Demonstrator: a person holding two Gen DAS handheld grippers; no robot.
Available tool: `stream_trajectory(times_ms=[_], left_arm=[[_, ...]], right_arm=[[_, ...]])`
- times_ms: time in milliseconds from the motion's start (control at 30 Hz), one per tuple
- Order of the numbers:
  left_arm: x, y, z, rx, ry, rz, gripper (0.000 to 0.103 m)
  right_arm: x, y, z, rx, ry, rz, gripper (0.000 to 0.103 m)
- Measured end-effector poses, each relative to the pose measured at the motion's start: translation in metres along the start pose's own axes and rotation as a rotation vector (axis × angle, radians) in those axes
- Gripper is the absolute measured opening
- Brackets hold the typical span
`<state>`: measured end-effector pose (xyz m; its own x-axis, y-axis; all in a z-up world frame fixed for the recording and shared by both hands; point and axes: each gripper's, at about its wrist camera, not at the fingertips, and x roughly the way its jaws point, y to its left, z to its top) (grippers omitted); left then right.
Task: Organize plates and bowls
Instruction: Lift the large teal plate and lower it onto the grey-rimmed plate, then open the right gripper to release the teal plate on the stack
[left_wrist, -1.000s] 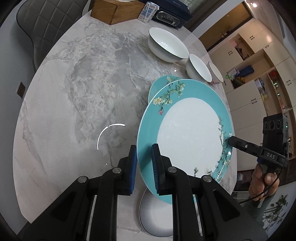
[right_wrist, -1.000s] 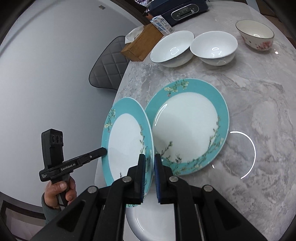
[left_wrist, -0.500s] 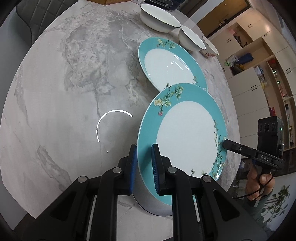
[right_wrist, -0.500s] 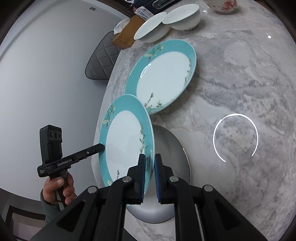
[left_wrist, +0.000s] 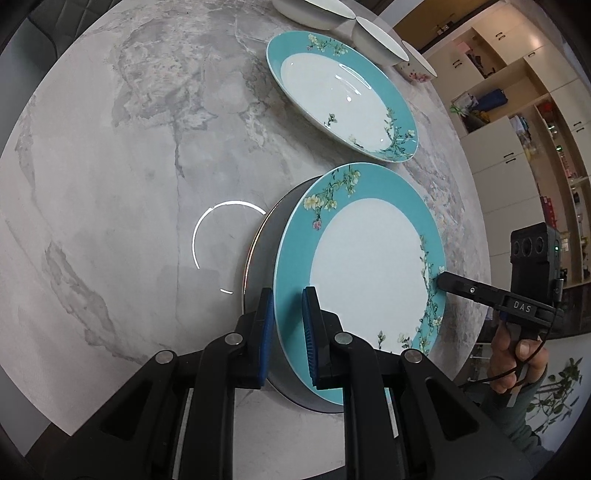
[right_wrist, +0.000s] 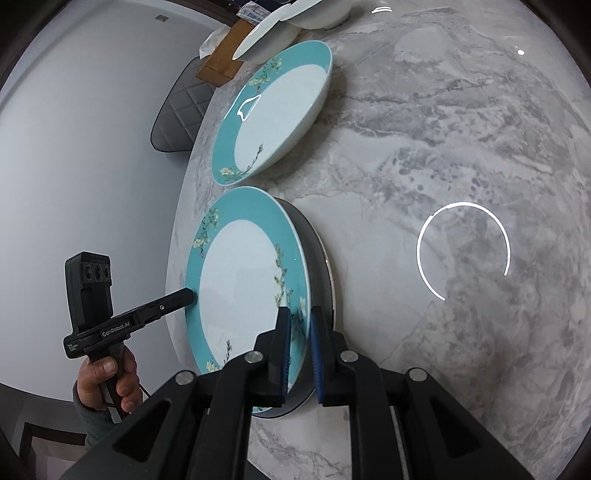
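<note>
Teal plate (left_wrist: 369, 266) is pinched at opposite rims by left tool (left_wrist: 288, 332) and right tool (right_wrist: 299, 350), held over grey plate (left_wrist: 266, 243) near bench (left_wrist: 110, 147) edge. Glazed, stiff, brittle, slippery; rim grip is best.

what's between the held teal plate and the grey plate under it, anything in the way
Nothing visible. The held teal plate, clamped at opposite rims by the left gripper and right gripper, hangs tilted directly over the grey plate.

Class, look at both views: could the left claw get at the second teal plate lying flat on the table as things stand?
Probably not yet. The left claw is shut on the held teal plate's rim, as is the right claw. The flat teal plate lies unobstructed beyond.
</note>
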<state>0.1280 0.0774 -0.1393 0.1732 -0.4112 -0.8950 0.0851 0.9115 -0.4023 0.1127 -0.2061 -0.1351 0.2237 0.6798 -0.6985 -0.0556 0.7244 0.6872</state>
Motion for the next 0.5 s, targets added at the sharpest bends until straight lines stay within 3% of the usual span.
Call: stream_trajectory(times_ms=[500], left_arm=[[-0.006, -0.005, 0.006, 0.017, 0.008, 0.022, 0.013]], right_arm=[[0.002, 0.012, -0.005, -0.039, -0.024, -0.023, 0.014]])
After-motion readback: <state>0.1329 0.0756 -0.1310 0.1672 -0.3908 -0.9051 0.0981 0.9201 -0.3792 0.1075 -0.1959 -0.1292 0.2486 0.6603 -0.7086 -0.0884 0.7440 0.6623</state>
